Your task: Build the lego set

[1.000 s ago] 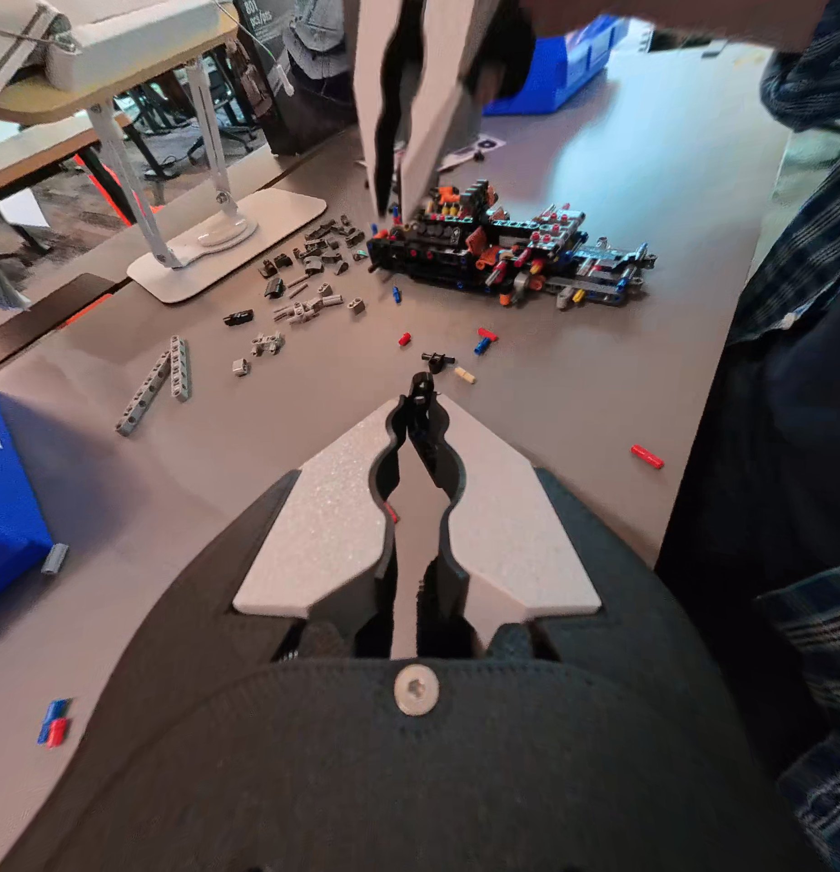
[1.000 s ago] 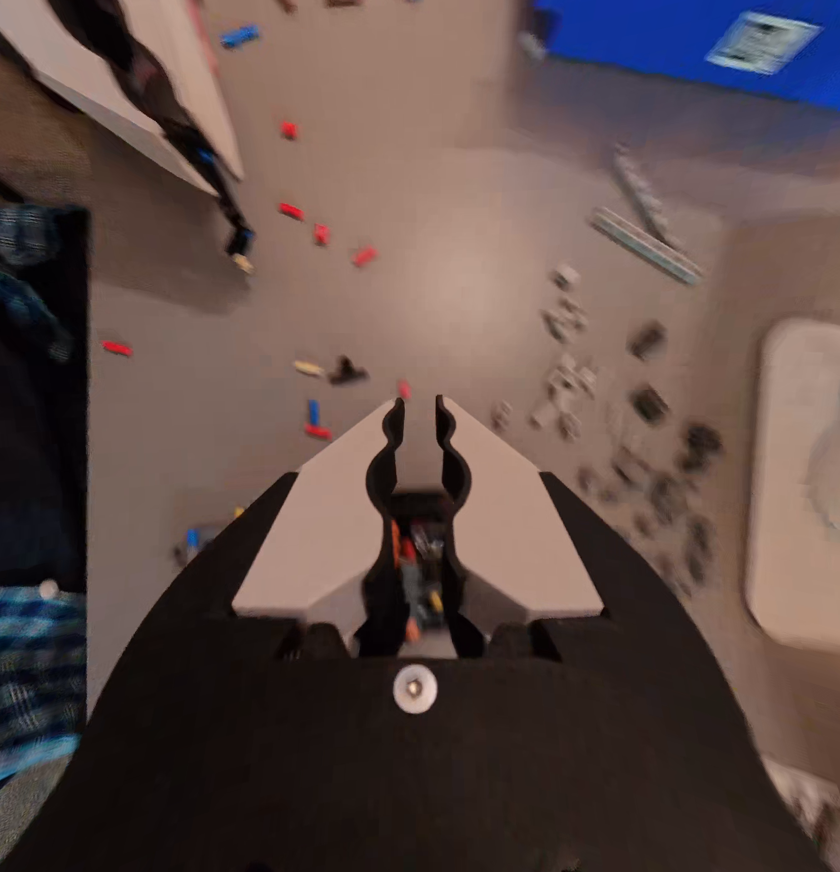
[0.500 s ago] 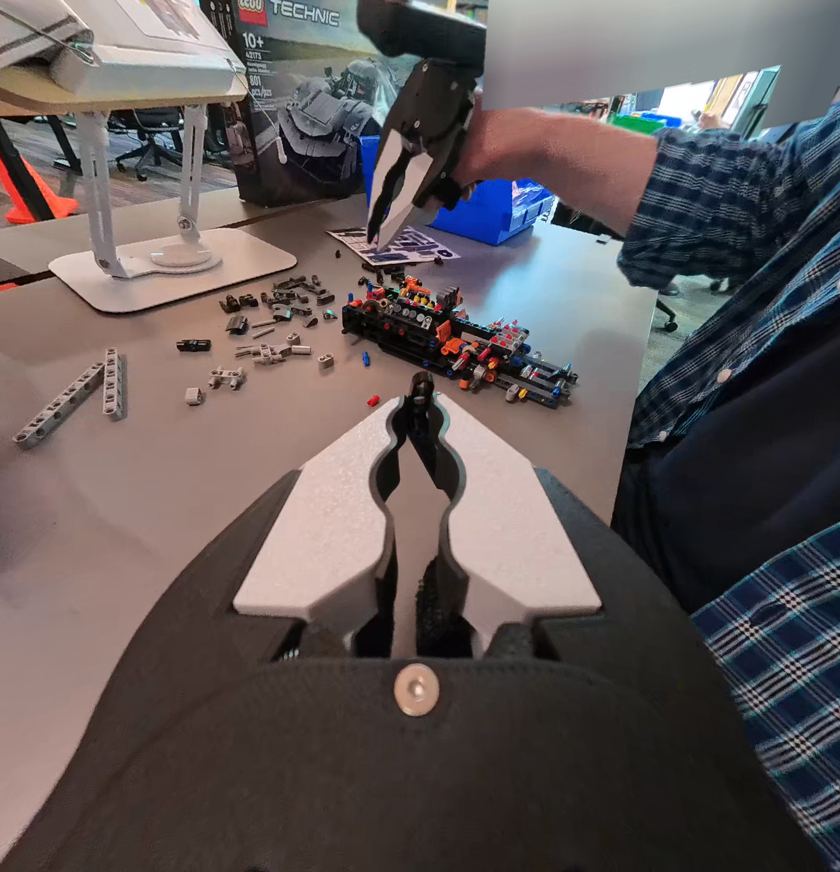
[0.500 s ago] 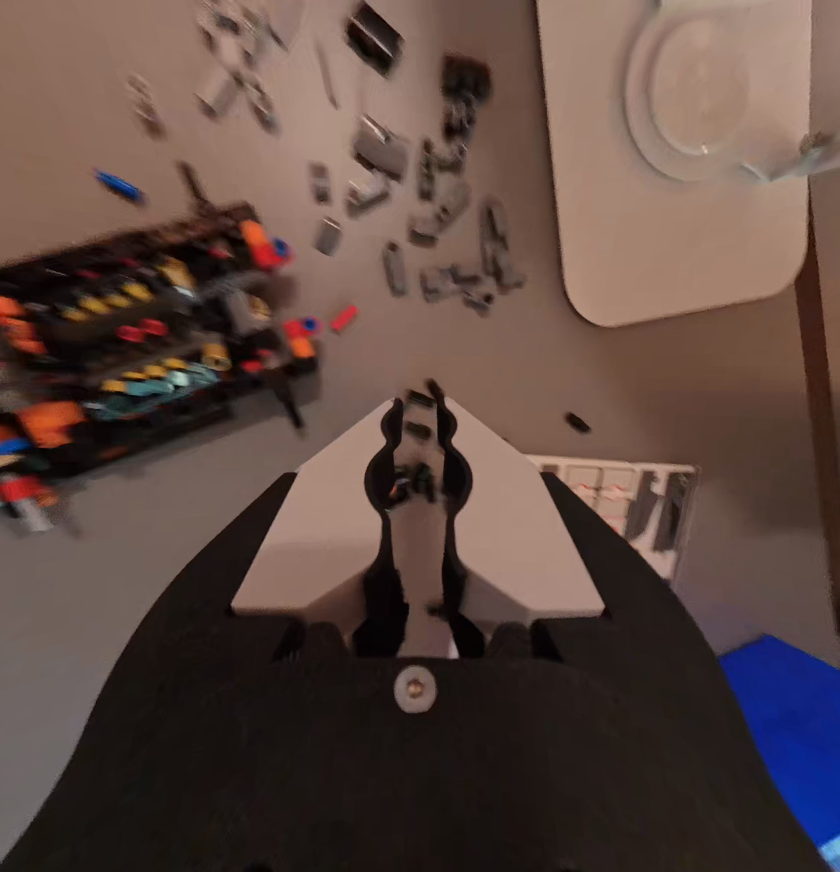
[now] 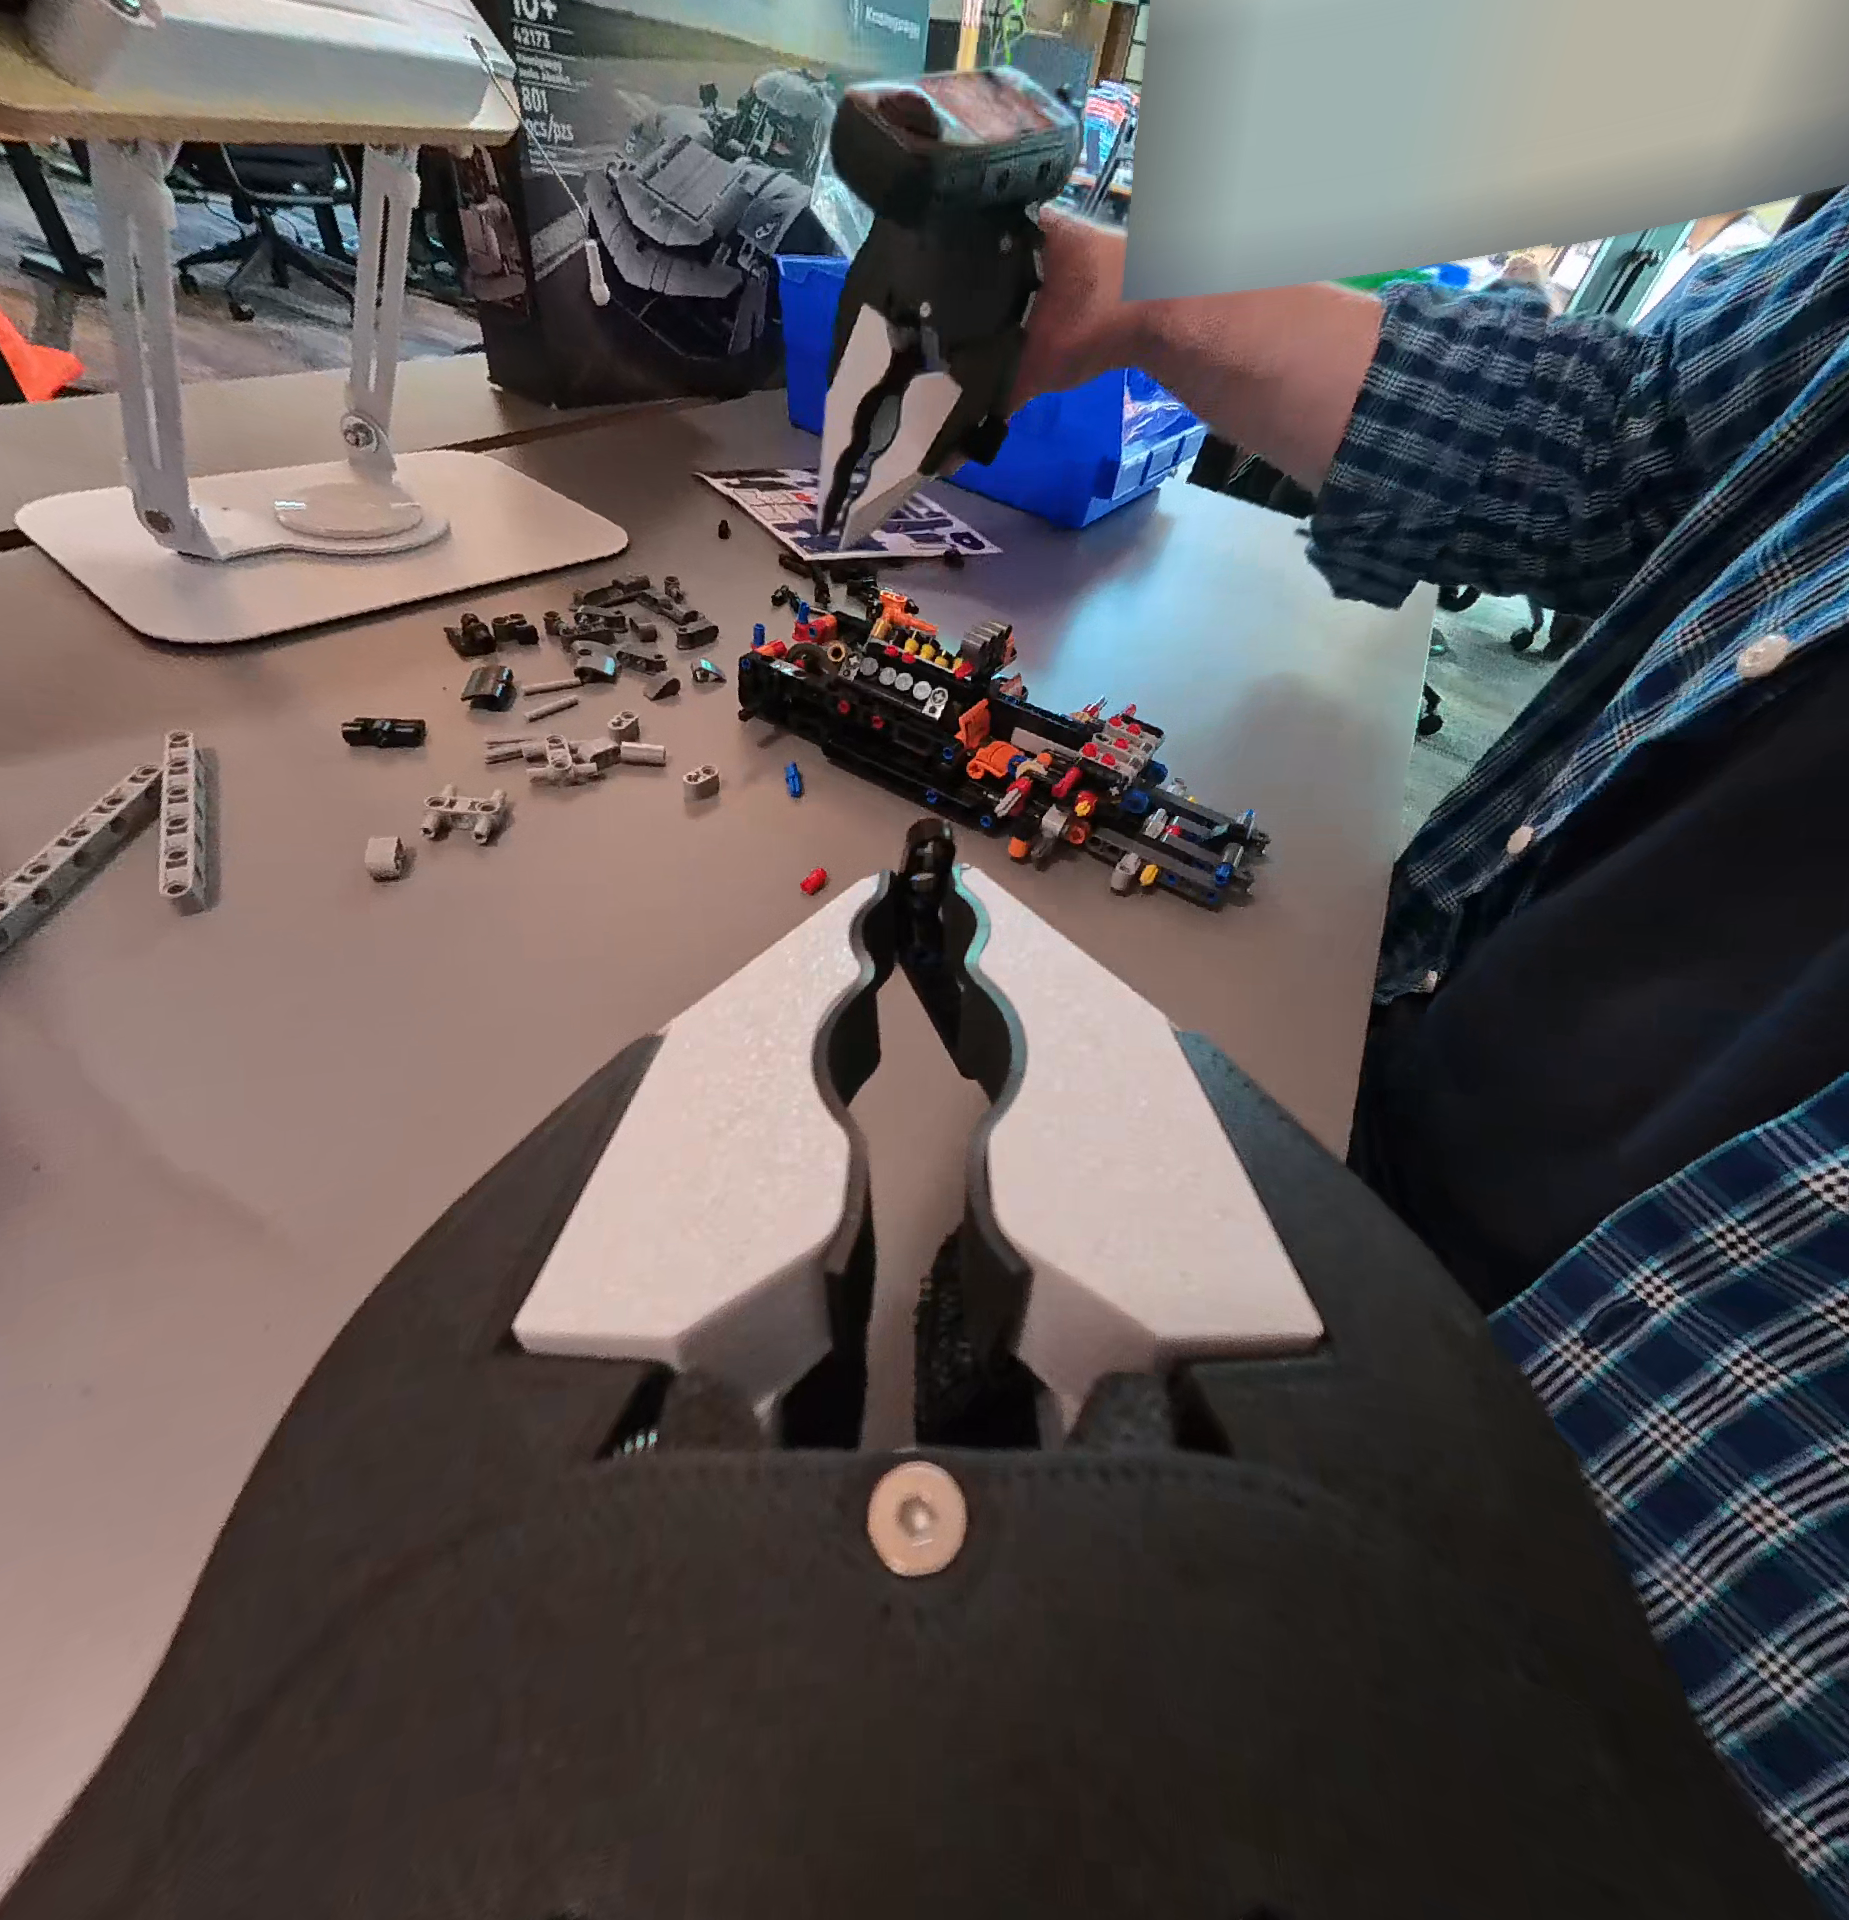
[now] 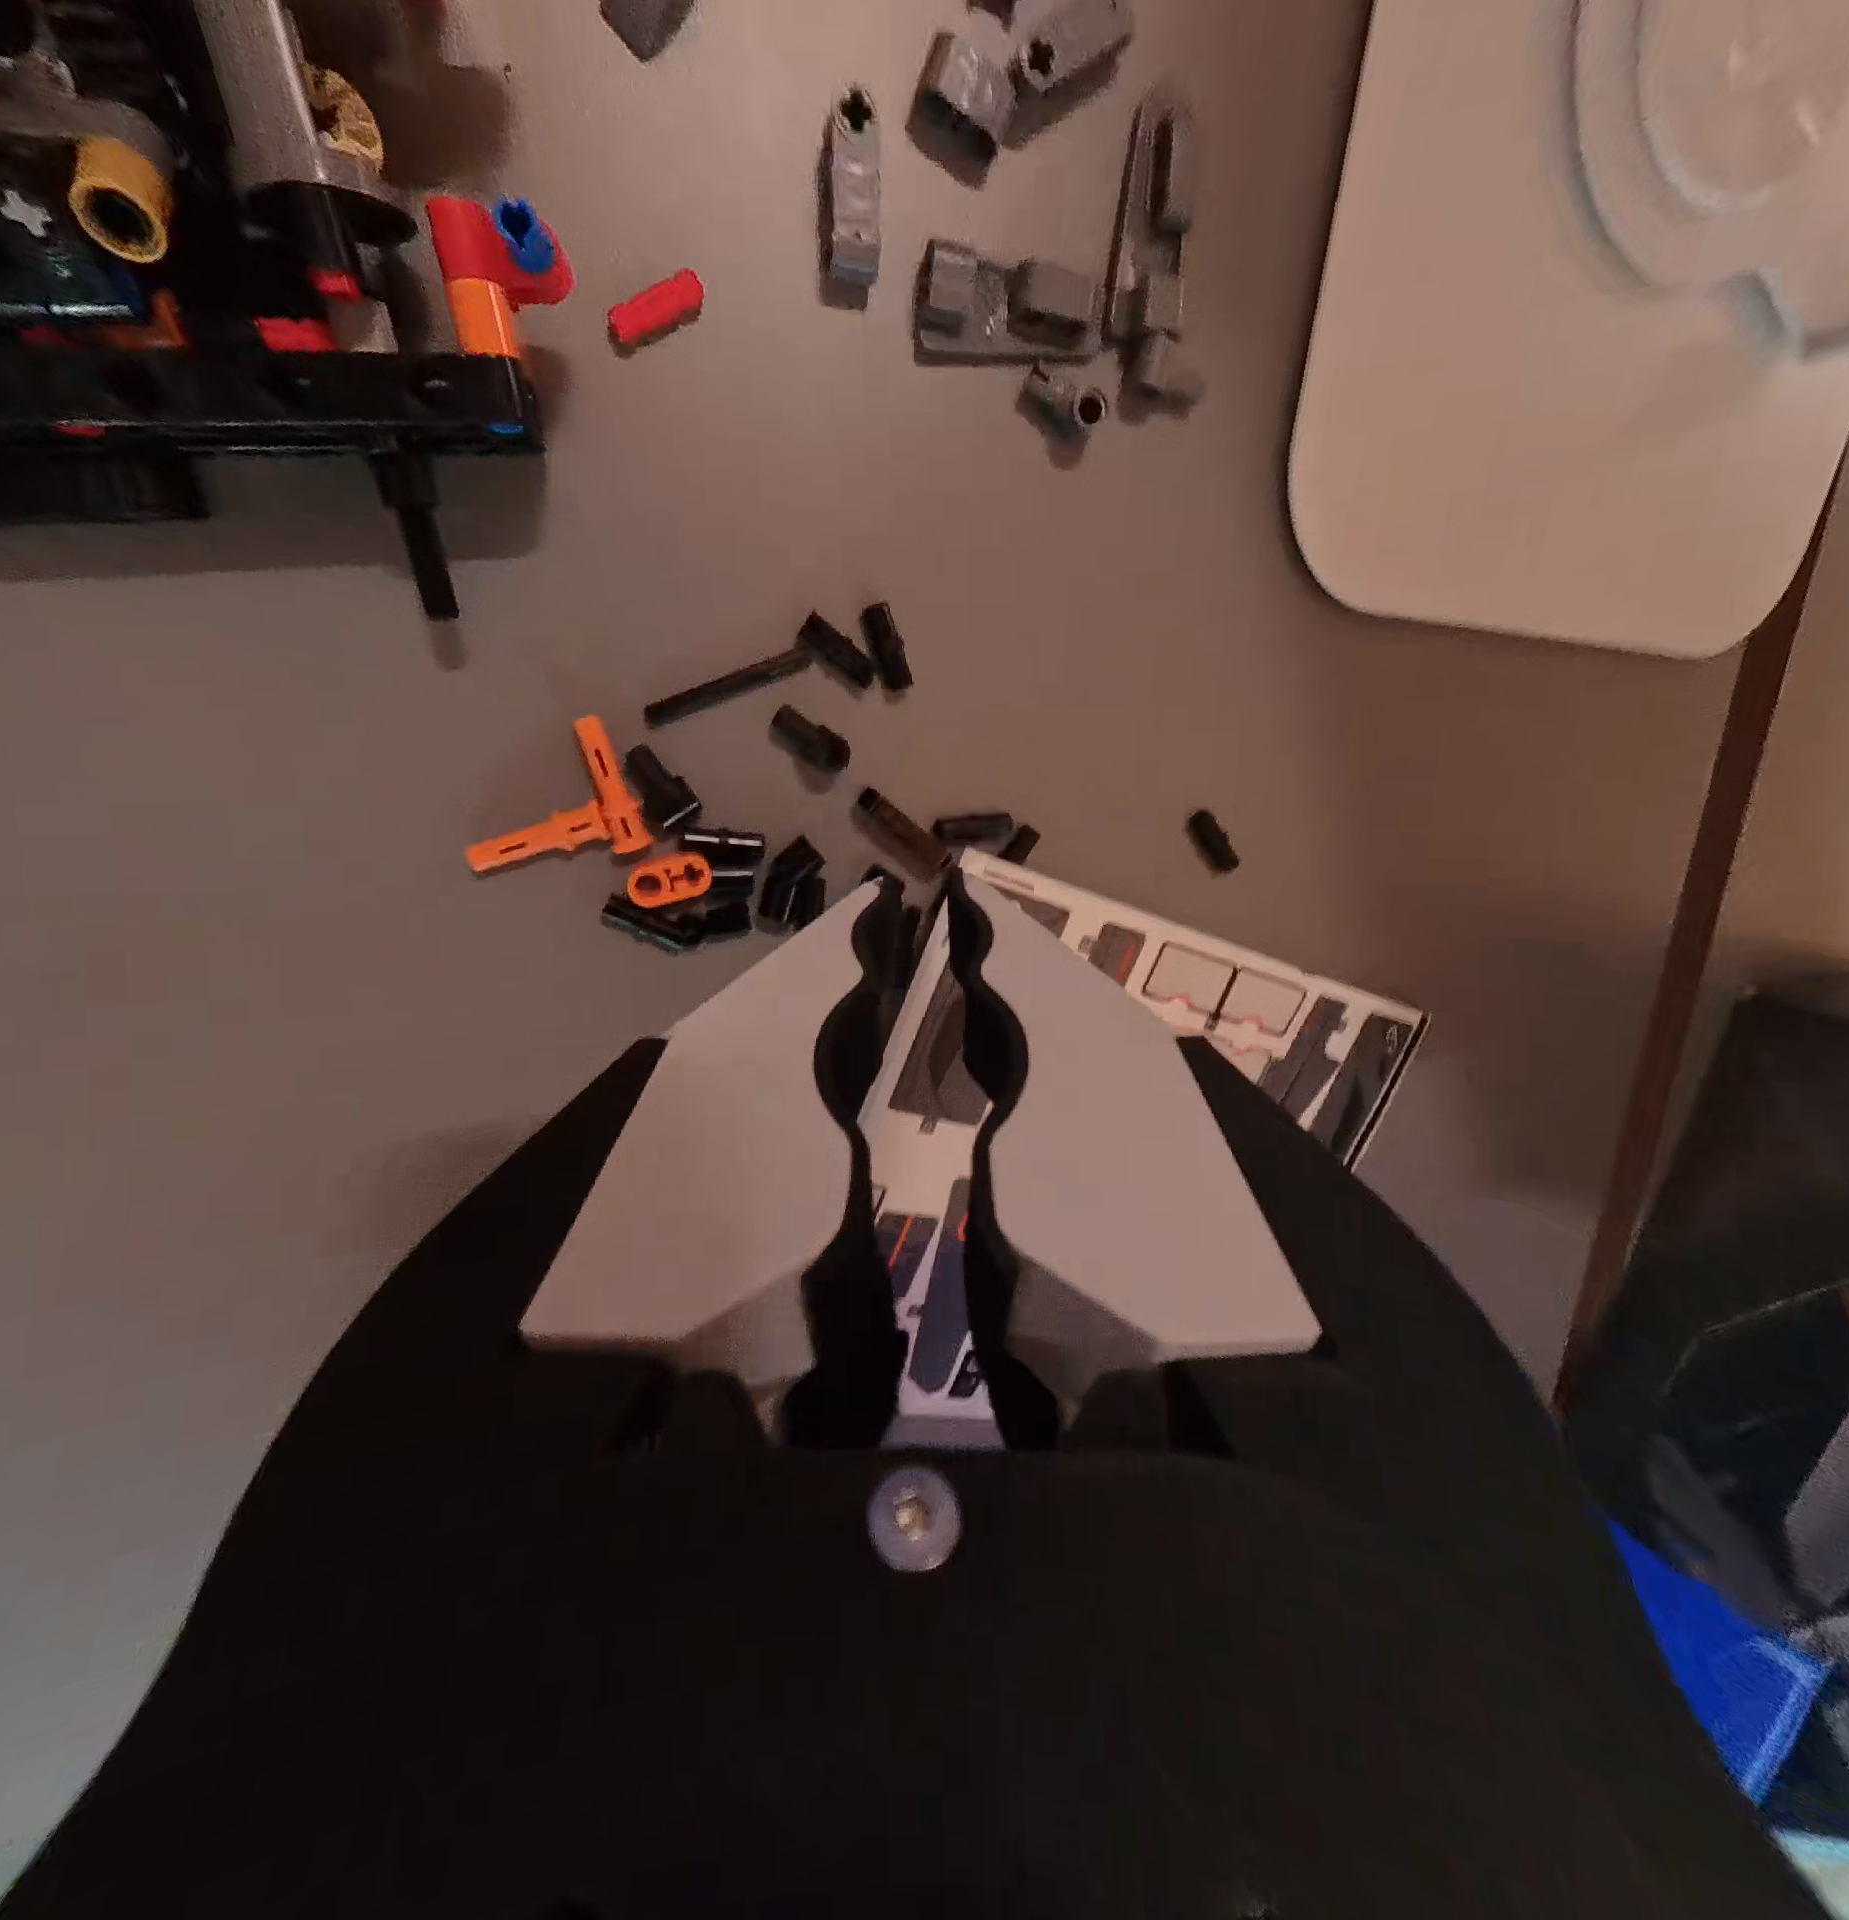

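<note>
Partly built lego chassis lies mid-tabletop. Left claw nearly closed, gripping black lego piece above the tabletop. Right claw slightly parted, empty, tips over sticker sheet beside loose black pins.

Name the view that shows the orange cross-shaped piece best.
The right wrist view: the orange cross-shaped piece lies sharp and unobstructed on the table, beside small black pins. In the left wrist view it is too small to pick out.
</note>
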